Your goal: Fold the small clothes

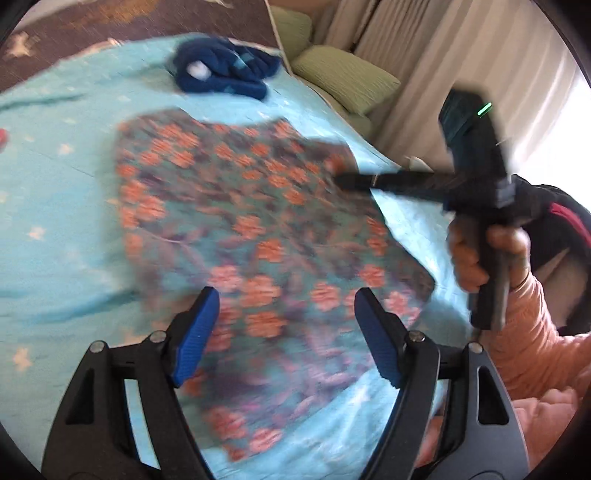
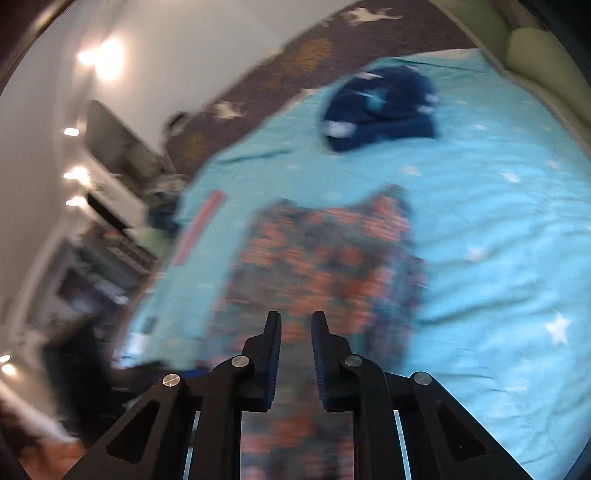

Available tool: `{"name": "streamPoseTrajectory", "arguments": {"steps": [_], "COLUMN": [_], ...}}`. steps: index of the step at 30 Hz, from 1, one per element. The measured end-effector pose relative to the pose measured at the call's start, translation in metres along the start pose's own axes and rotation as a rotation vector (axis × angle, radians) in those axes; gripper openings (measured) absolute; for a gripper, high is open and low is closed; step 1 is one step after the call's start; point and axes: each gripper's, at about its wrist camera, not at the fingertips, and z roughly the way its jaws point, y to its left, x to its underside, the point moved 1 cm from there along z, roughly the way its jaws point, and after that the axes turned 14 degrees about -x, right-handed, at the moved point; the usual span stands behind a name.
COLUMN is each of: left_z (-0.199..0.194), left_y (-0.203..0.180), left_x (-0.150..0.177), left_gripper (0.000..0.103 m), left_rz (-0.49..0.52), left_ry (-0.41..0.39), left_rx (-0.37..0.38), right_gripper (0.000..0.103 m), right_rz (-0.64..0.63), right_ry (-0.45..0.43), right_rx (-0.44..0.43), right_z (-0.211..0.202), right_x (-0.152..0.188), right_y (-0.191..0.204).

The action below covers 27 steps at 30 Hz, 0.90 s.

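A small floral garment [image 1: 258,229], teal with orange flowers, lies spread on a light blue star-print bed cover [image 1: 55,221]. My left gripper [image 1: 284,306] is open above its near part and holds nothing. My right gripper [image 1: 343,181] reaches in from the right, its tips at the garment's right edge. In the right wrist view the right gripper [image 2: 295,321] has a narrow gap between its jaws, with the blurred garment [image 2: 325,266] beneath; no cloth shows between them. A dark blue garment [image 1: 221,70] lies crumpled at the far side, also in the right wrist view [image 2: 380,110].
Green pillows [image 1: 343,77] and pale curtains [image 1: 443,55] stand at the far right. A brown star-print blanket [image 1: 110,26] lies beyond the blue cover. Shelves and furniture [image 2: 103,229] stand off the bed's left side. Both views are motion-blurred.
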Motion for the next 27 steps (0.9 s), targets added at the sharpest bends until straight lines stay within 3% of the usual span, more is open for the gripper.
{"name": "streamPoseTrajectory", "arguments": {"steps": [1,2,4,6,10,13,16,22,27], "left_z": [-0.002,-0.004,-0.003,0.008,0.013,0.011,0.012,0.007,-0.001], "left_y": [0.004,0.009,0.019,0.025,0.036,0.033,0.030,0.028,0.025], "left_x": [0.002,0.004,0.013,0.024,0.037,0.037,0.036,0.039,0.045], "left_gripper": [0.076,0.076,0.076,0.076,0.076,0.076,0.076,0.076,0.076], "left_rz": [-0.003,-0.013,-0.038,-0.046,-0.124,-0.114,-0.097,-0.082,-0.066], "left_ry": [-0.004,-0.003,0.018,0.062,0.079,0.079,0.080,0.083,0.068], "left_rx": [-0.019,-0.038,-0.112,-0.169,-0.115,-0.128,-0.139,-0.138,-0.130], "right_gripper": [0.000,0.000,0.004,0.005,0.007,0.010,0.010,0.011,0.018], "right_rz": [0.029,0.069,0.144,0.091,0.005,-0.071,-0.068,-0.056,-0.094], "right_ry": [0.012,0.008,-0.047,-0.089,-0.051,0.027,0.065,0.017,0.031], "right_rx": [0.120,0.127,0.053,0.064,-0.039,0.052,0.128,0.153,0.101], "right_z": [0.006,0.007,-0.007,-0.020,-0.030,-0.024,-0.017,-0.027,-0.034], "right_x": [0.003,0.006,0.009,0.012,0.030,0.050,0.069,0.077,0.082], "right_y": [-0.020,-0.031,-0.033,-0.016,0.021,0.037,0.032,0.041,0.061]}}
